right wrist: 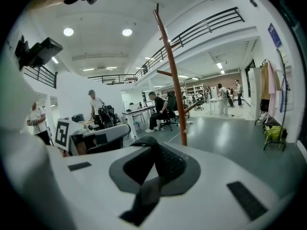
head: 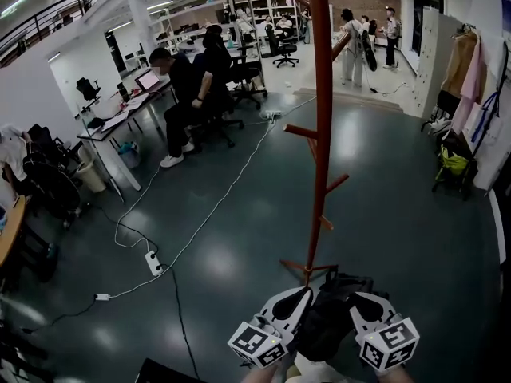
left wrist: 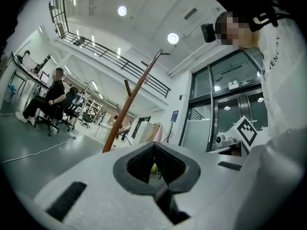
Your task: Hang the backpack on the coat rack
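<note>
**Backpack** [head: 331, 319]: black and soft, hanging low between the two grippers directly in front of the person. It is sitting near the foot of the rack and is not yet on any peg.

**Strap** [right wrist: 145, 195]: black webbing running through the jaws in the right gripper view and trailing down over the gripper body.

**Right gripper** [head: 361, 303]: its jaws are pinching together on that strap.

**Left gripper** [head: 294, 300]: its jaws are closing to a narrow slit. A dark band [left wrist: 165, 206] is dropping from them, probably a second strap of the bag, though the left gripper view is not showing it clearly.

**Coat rack** [head: 321, 134]: a red-brown pole standing upright on the floor [head: 239, 238] just beyond the bag. Short pegs [head: 302, 132] are sticking out at several heights.

**Surroundings:** a white cable [head: 215, 206] is crossing the floor to the left. People are sitting at a worktop [head: 120, 118] well away from the rack.

**Risks:**
- The thin webbing may be slipping through the pads as the bag is lifted, dropping it.
- With the strap held flat and no loop opened, it may be sliding off a short peg rather than catching.
- A heavy bag swinging against the slim pole, or loading one side, may be tipping the rack.
- The lower pegs may be snagging the bag's body on the way up.
</note>
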The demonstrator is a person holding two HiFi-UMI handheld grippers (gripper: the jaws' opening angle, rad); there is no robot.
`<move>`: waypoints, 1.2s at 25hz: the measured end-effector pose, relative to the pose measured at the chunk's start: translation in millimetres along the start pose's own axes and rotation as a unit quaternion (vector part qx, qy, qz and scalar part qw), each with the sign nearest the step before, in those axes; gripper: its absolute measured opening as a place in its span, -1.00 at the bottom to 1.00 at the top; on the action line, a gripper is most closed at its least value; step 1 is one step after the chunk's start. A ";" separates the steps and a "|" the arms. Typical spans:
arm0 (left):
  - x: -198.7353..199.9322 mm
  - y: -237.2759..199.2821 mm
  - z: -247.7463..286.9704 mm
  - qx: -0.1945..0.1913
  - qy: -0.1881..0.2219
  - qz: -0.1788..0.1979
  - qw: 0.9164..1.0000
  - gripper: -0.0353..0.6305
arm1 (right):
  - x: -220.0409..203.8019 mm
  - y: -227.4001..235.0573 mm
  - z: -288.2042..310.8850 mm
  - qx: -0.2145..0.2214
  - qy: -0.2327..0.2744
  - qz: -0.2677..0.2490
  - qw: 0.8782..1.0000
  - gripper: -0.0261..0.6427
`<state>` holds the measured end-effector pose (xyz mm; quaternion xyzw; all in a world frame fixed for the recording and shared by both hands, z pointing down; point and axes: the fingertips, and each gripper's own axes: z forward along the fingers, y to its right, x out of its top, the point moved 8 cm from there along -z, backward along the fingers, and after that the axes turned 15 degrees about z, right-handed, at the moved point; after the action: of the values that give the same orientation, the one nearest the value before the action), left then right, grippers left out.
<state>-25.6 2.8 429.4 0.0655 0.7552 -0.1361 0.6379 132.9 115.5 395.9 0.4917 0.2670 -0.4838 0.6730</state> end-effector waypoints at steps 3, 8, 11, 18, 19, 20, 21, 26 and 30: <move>-2.3 -10.5 22.9 0.008 0.001 0.003 1.000 -0.87 | 7.0 16.6 15.0 -0.001 -0.009 0.006 1.000 -0.83; -10.0 -38.6 55.9 0.009 -0.005 0.002 1.000 -0.87 | 18.6 32.7 45.1 0.000 -0.018 0.007 1.000 -0.83; -12.3 -51.0 73.1 0.013 -0.009 -0.005 1.000 -0.87 | 26.8 41.7 65.0 0.004 -0.022 -0.002 1.000 -0.83; -24.4 -67.3 104.4 0.021 -0.013 -0.004 1.000 -0.87 | 45.4 64.2 111.5 0.001 -0.019 -0.014 1.000 -0.83; -28.0 -70.8 106.7 0.021 -0.018 -0.003 1.000 -0.87 | 49.4 67.8 118.8 -0.002 -0.022 -0.015 1.000 -0.83; -31.6 -74.4 108.9 0.021 -0.023 -0.002 1.000 -0.87 | 54.1 71.4 125.5 -0.006 -0.025 -0.015 1.000 -0.83; -34.3 -78.1 111.1 0.020 -0.028 -0.001 0.999 -0.87 | 59.3 74.7 131.6 -0.010 -0.028 -0.016 0.999 -0.83; -45.3 -101.7 122.7 0.019 -0.040 -0.005 0.999 -0.87 | 77.4 85.5 164.1 -0.028 -0.037 -0.022 0.999 -0.83; -56.2 -120.7 141.4 0.005 -0.041 0.005 0.999 -0.87 | 86.6 96.5 190.7 -0.047 -0.044 -0.028 0.998 -0.83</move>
<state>85.3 -149.1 478.2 0.0669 0.7276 -0.1391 0.6684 232.6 -88.9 433.7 0.4302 0.2736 -0.5099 0.6929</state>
